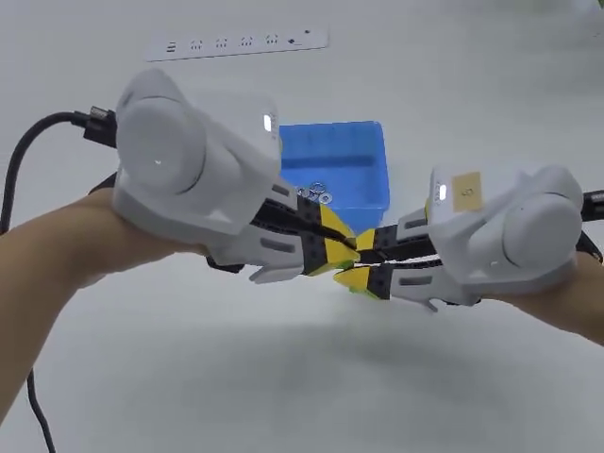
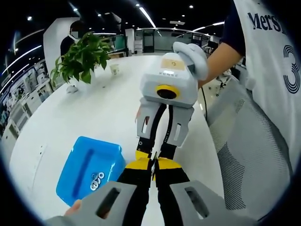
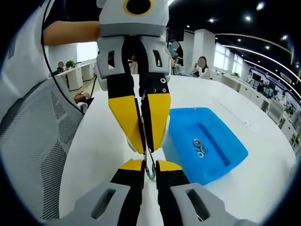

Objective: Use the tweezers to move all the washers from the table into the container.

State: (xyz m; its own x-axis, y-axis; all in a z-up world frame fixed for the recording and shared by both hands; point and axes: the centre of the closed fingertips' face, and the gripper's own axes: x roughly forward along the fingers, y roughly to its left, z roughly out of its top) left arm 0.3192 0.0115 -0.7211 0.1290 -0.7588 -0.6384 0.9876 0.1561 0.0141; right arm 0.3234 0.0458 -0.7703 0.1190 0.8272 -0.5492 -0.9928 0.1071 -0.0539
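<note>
1. Washers (image 3: 200,146) lie in a small cluster on the floor of the blue container (image 3: 188,122). About four can be made out, though the exact number is too small to tell.
2. They look like thin, flat metal rings. They are probably light, hard and slippery, lie flush on the surface (image 3: 103,141), and slide easily. The best hold is judged to be across the rim, or with one tweezer tip through the hole.
3. One pair of tweezers (image 3: 148,155) is held in the air just in front of the container, on the person's side. It is slim, springy metal, so a pinch at mid-length should close the tips without twisting them.
4. Two grippers meet tip to tip there. The left gripper (image 2: 153,167) has its jaws pressed together on the tweezers. The right gripper (image 3: 150,165) pinches the tweezers' rounded end.
5. There is one container, and it stands open.
</note>
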